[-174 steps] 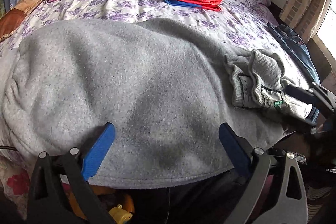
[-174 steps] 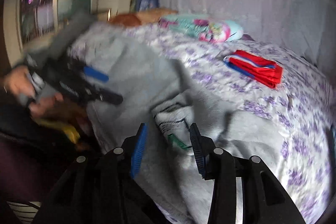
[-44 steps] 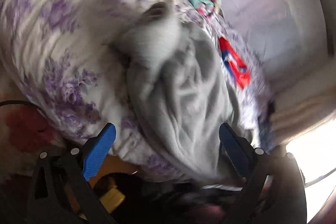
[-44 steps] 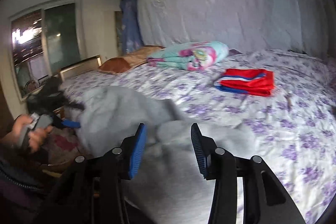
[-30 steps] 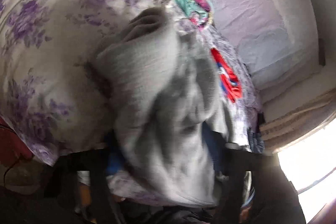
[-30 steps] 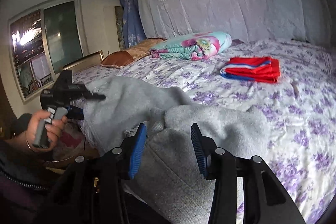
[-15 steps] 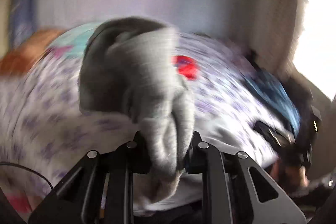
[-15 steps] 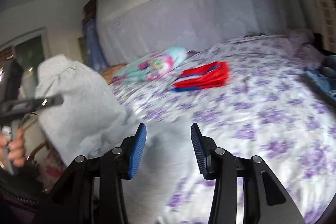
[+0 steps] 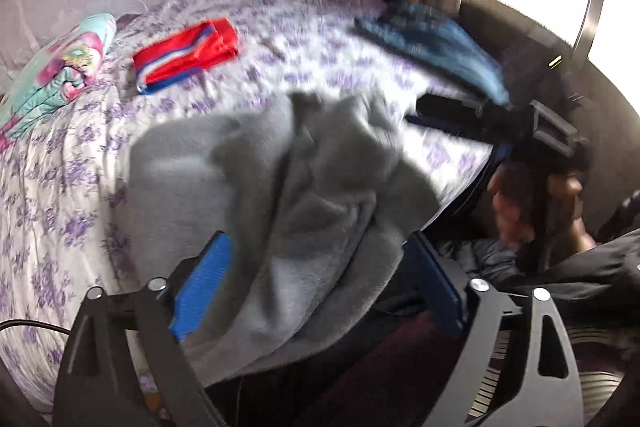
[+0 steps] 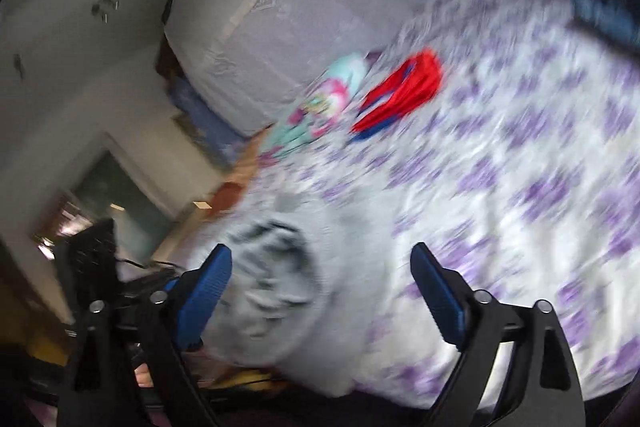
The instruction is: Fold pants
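Observation:
The grey fleece pants (image 9: 288, 195) lie bunched in a heap at the near edge of the bed, and they show blurred in the right wrist view (image 10: 288, 283). My left gripper (image 9: 316, 287) is open, its blue pads either side of the heap's near edge, holding nothing. My right gripper (image 10: 320, 291) is open and empty, just to the right of the heap above the floral sheet. In the left wrist view the right gripper (image 9: 472, 119) appears at the heap's far right, held in a hand.
A folded red, white and blue garment (image 9: 184, 55) lies mid-bed. A folded teal floral blanket (image 9: 56, 71) sits at the back left. A blue denim garment (image 9: 436, 43) lies at the bed's right edge by the window. The floral sheet (image 10: 520, 187) covers the bed.
The left gripper was shut on the lifted grey pants; it has now opened and the pants lie in a heap on the bed. The right gripper opened wider and swung.

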`<state>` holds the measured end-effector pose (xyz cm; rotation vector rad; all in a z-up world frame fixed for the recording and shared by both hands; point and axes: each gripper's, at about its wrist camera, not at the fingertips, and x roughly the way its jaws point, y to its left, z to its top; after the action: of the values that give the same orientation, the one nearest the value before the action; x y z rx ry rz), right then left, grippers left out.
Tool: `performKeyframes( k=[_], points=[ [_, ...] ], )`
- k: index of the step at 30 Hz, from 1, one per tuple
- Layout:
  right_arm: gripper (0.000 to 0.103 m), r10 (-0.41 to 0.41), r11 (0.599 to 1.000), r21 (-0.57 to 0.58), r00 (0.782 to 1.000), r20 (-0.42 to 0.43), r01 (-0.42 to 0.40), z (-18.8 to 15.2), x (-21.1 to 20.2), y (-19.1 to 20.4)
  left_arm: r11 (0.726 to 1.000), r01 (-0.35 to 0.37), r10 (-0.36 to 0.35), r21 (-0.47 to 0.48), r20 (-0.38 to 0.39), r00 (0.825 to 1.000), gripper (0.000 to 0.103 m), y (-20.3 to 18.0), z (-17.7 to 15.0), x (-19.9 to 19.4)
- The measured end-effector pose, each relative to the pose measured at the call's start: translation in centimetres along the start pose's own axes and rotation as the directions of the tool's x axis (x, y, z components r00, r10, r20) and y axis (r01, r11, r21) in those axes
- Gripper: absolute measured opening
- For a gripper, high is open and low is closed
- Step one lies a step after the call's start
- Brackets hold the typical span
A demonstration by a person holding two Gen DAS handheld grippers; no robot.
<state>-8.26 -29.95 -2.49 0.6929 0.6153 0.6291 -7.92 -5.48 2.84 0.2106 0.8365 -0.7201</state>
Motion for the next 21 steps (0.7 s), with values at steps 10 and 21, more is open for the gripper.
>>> performKeyframes(
  k=[10, 21],
  points=[
    [0.028, 0.117, 0.990, -0.059, 0.975, -0.189, -0.131, 0.2, 5.8, 2.6, 0.965, 0.203, -0.215, -0.167, -0.053, 0.975, 0.086, 1.6, -0.3, 4.4],
    [0.070, -0.079, 0.994, 0.057, 0.963, -0.257, 0.097, -0.6, 5.9, -4.1, 0.950, 0.260, -0.281, -0.172, -0.104, 0.954, 0.091, 2.1, -0.9, 7.0]
  ],
)
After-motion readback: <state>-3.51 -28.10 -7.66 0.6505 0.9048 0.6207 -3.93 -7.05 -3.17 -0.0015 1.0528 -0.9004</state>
